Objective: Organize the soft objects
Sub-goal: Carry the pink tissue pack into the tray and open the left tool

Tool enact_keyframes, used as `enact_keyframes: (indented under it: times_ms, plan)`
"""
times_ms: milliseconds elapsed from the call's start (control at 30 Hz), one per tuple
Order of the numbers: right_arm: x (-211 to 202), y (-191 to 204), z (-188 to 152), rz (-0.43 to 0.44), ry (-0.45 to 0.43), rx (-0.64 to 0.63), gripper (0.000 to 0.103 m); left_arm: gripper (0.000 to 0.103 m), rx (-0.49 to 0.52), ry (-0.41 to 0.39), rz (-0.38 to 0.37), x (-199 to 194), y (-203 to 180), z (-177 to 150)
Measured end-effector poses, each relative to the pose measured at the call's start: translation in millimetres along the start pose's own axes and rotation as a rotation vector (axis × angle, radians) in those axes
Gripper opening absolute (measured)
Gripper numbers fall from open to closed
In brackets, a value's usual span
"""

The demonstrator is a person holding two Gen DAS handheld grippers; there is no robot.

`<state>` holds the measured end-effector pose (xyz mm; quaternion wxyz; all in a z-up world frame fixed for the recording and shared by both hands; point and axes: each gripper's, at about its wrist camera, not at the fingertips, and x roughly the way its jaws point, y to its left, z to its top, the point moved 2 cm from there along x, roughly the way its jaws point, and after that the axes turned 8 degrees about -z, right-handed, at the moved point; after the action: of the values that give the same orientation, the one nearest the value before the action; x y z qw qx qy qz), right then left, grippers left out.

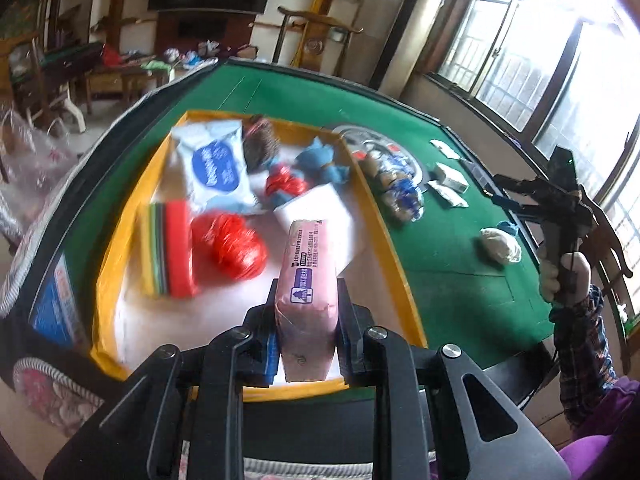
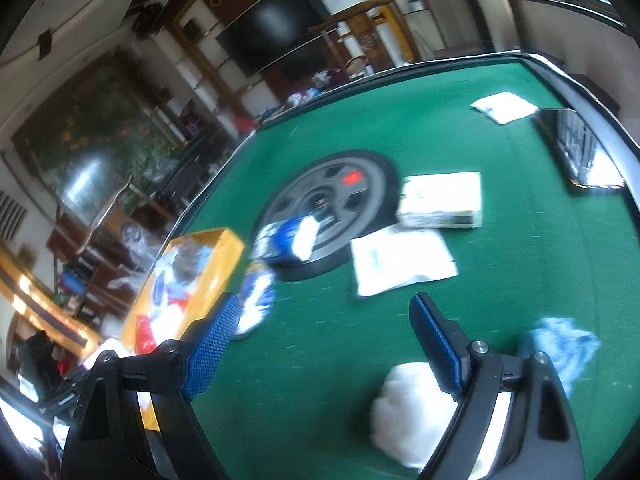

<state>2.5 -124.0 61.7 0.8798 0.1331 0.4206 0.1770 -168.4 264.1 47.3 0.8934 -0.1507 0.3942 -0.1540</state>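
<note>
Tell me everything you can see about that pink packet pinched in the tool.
The pink packet looks like a soft plastic-wrapped tissue pack with a purple label and small dark print along one face. It stands on its narrow edge, long axis pointing away from the camera, and the left gripper is shut on its near part. It hangs above the yellow-rimmed tray, over the white floor, touching nothing else visible.

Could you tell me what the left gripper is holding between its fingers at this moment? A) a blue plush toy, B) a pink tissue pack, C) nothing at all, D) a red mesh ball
B: in the left wrist view the left gripper has its fingers pressed on both sides of the pink tissue pack, held above the yellow-rimmed box.
</note>
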Motion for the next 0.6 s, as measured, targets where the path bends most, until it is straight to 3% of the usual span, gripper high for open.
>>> enact_keyframes:
  times_ms: [133,167,200,267,300,600]
  plan:
    - [10.9,34.4,-3.3,0.012,0.030,-0.057,0.083,0.020,-0.007,0.037,-0.041,16.0,-0.5,-4.0]
    - [14.6,42.1,-4.8,0.014,0.038,-0.070,0.083,0.025,-0.009,0.041,-0.035,19.6,-1.2,-3.6]
    - [19.3,50.0,-6.2,0.018,0.049,-0.081,0.083,0.030,-0.021,0.043,-0.023,24.9,-0.1,-1.2]
    - [27.8,62.4,-9.3,0.022,0.069,-0.090,0.083,0.061,-0.055,0.027,0.002,29.3,4.3,3.7]
    - [31.8,67.9,-11.0,0.022,0.077,-0.095,0.083,0.064,-0.072,0.011,0.016,26.7,8.8,4.9]
    - [67.7,109.0,-22.3,-0.037,0.163,-0.177,0.083,0.064,-0.130,-0.082,0.043,-4.7,32.4,-2.5]
